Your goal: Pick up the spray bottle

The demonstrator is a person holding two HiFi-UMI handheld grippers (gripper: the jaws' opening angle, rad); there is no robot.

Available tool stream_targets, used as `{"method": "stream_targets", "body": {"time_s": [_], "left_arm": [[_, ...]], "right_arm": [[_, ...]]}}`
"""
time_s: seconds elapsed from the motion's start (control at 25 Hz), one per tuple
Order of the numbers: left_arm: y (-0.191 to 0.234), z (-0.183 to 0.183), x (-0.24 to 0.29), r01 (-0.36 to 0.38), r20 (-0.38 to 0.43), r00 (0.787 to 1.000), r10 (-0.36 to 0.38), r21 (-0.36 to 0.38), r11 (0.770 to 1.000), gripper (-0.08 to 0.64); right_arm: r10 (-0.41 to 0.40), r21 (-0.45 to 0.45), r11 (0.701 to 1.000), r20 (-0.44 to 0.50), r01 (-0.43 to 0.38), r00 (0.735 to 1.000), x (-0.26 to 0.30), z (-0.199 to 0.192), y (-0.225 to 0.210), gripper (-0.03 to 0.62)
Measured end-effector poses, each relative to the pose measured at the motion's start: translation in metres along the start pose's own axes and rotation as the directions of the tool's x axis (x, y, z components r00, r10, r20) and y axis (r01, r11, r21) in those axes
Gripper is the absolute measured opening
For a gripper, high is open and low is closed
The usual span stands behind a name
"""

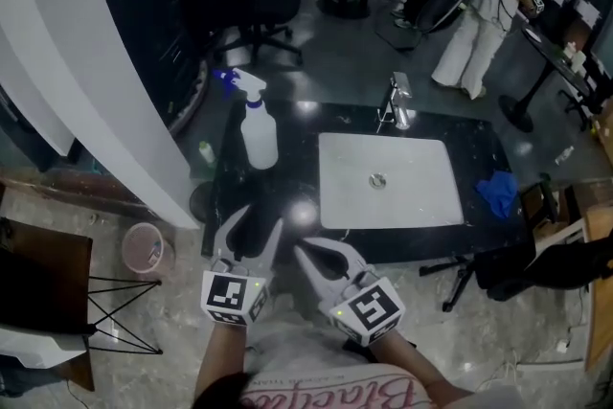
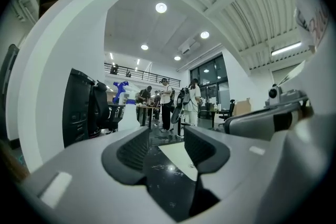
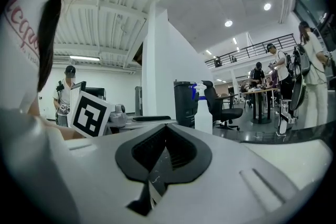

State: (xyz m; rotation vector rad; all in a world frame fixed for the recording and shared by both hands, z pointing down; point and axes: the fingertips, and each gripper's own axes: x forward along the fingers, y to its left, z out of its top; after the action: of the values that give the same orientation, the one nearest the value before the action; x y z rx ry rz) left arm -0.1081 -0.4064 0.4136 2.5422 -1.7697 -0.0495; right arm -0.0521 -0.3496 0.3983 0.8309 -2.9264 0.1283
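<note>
Spray bottle: the white plastic spray bottle with a blue trigger head stands upright on the glossy black counter. It is at the counter's far left, to the left of the sink, and neither gripper touches it.
Left gripper: the grey two-jaw left gripper, with its black-and-white marker cube, is at the counter's near edge. It points toward the spray bottle but is well short of it. Its jaws stand apart, and only bare counter shows through the gap.
Right gripper: the grey right gripper is just beside the left one at the same near edge. Its jaws are brought together with the tips meeting, and nothing is between them.
Sink: the white rectangular sink basin is set into the middle of the counter, with a drain near its centre.
Faucet: the chrome faucet stands at the sink's far rim.
Cloth: a crumpled blue cloth lies on the counter to the right of the sink.
Surroundings: a black office chair stands on the floor beyond the spray bottle. A broad white pillar rises at the left. People in light clothes stand further back, near a round table.
</note>
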Motion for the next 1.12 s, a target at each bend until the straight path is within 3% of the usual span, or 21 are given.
{"method": "stream_targets", "body": {"time_s": [0.52,0.76,1.12], "left_arm": [[0.086,-0.051,0.117,0.002,-0.142,0.990,0.007,0.060,0.998,0.399],[0.114,-0.066,0.157,0.003,-0.164,0.986,0.001,0.022,1.000,0.411],[0.117,-0.085,0.197,0.053,-0.212,0.976,-0.044,0.036,0.998,0.413]], "right_arm": [[-0.038,-0.033,0.999,-0.041,0.037,0.998,0.069,0.002,-0.048,0.002],[-0.059,-0.056,0.997,-0.079,0.055,0.995,0.090,-0.001,-0.063,0.002],[-0.079,-0.067,0.995,-0.122,0.071,0.989,0.100,-0.011,-0.071,0.002]]}}
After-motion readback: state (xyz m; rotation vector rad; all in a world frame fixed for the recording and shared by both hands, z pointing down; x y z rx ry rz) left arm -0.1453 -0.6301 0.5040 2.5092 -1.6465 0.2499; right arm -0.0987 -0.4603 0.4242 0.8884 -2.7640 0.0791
